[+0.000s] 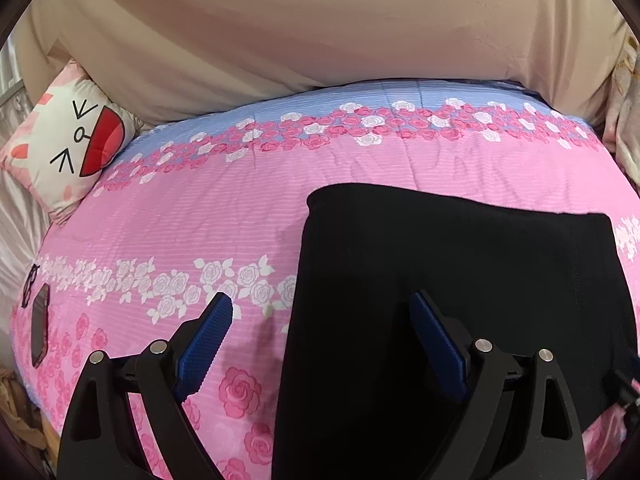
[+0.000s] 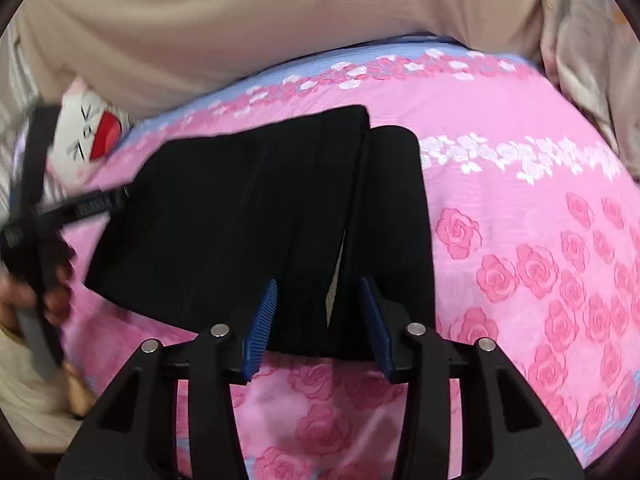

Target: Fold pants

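Black pants [image 1: 460, 280] lie folded on the pink rose-print bed cover [image 1: 192, 216]. My left gripper [image 1: 320, 304] hangs open and wide over the pants' left edge, one blue pad above the cover and the other above the cloth. In the right wrist view the pants [image 2: 240, 208] show two stacked layers, with a narrow slit between them near the front. My right gripper [image 2: 320, 284] stands partly open at the near edge. The black cloth lies between its blue pads, and they do not press on it. The left gripper [image 2: 44, 216] and a hand [image 2: 24, 296] show at the left edge.
A white cat-face pillow [image 1: 68, 140] leans at the bed's far left corner. Beige fabric [image 1: 320, 32] rises behind the bed. A dark phone-like object [image 1: 40, 328] lies on the cover's left edge. Pale patterned cloth [image 2: 580, 60] hangs at the far right.
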Tool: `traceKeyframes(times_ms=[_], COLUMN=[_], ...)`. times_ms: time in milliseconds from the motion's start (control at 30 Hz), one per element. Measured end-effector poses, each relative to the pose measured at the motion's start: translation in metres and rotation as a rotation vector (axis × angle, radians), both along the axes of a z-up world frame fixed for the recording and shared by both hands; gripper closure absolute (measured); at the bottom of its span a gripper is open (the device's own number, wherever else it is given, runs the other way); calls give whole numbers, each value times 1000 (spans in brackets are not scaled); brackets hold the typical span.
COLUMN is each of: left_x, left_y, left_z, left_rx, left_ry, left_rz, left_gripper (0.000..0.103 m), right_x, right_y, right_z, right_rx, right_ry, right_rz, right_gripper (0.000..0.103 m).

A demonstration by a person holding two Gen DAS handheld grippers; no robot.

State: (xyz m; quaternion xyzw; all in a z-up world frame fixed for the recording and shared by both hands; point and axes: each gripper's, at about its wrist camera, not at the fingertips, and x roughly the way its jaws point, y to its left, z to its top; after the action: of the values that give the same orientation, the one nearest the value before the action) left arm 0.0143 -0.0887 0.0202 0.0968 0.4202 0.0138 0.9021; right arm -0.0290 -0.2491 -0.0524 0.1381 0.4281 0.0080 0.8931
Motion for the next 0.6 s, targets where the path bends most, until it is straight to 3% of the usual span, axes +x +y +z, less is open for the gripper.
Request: traceKeyframes(times_ms=[367,500,600], left_x=[-22,-28,-35], left_y=[1,4,11], left_z=[3,3,1], left_rx=[-21,-23,-20], left_ry=[16,17,25], left_rz=[-19,-23,-22], left_gripper=[15,15,15], right_x=[7,31,46], right_y=[31,52,53], right_z=[56,53,26], right_rx=[-43,-76,-93], right_ry=[-125,-126,-49], right_rz=[57,105,111], right_gripper=[60,59,59])
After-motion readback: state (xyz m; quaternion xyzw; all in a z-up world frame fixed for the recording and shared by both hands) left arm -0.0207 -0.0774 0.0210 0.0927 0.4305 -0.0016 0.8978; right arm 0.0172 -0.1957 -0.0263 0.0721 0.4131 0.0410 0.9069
